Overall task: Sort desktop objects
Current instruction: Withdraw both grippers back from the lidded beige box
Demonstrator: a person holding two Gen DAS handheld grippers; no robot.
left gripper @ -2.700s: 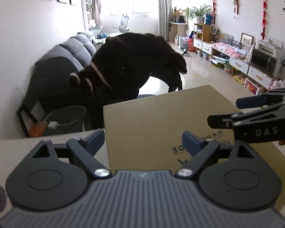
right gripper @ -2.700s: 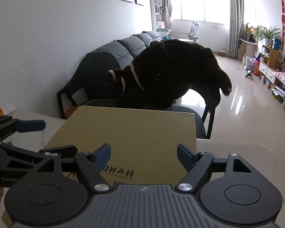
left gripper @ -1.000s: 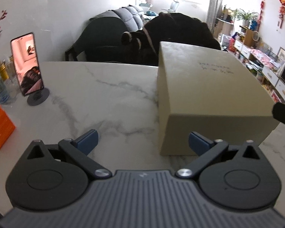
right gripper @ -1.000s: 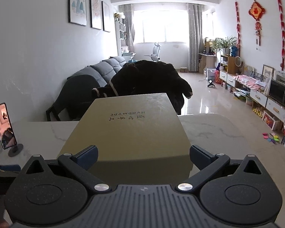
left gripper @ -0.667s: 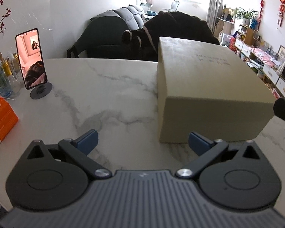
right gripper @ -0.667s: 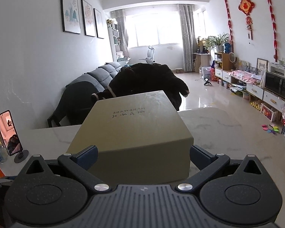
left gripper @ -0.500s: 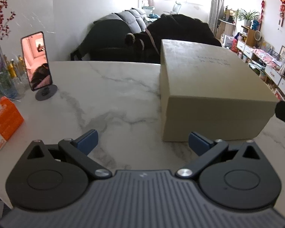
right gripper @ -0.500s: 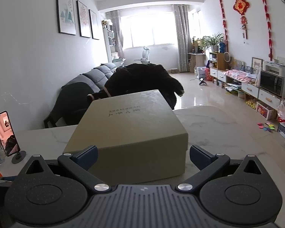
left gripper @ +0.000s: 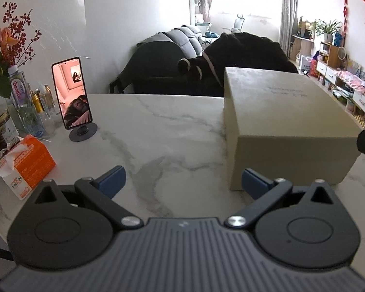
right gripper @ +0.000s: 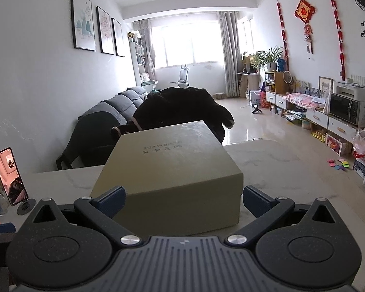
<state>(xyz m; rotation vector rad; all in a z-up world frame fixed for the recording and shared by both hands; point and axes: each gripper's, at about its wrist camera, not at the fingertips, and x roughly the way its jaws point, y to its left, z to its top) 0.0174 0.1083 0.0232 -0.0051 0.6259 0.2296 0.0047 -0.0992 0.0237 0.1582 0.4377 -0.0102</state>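
We hold both hand-held grippers, left (left gripper: pixel 182 181) and right (right gripper: pixel 183 198), wide and empty, short of the box (right gripper: pixel 172 170) standing closed on the worktop (left gripper: pixel 158 133). Next likely means picking an item to sort.

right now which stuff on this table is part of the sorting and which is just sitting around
Job in hand, likely:
- closed tan box on the marble table
- left claw, open and empty
- right claw, open, facing the box

Just lying about:
- phone on its stand
- orange tissue pack
- bottles and jars
- flowers
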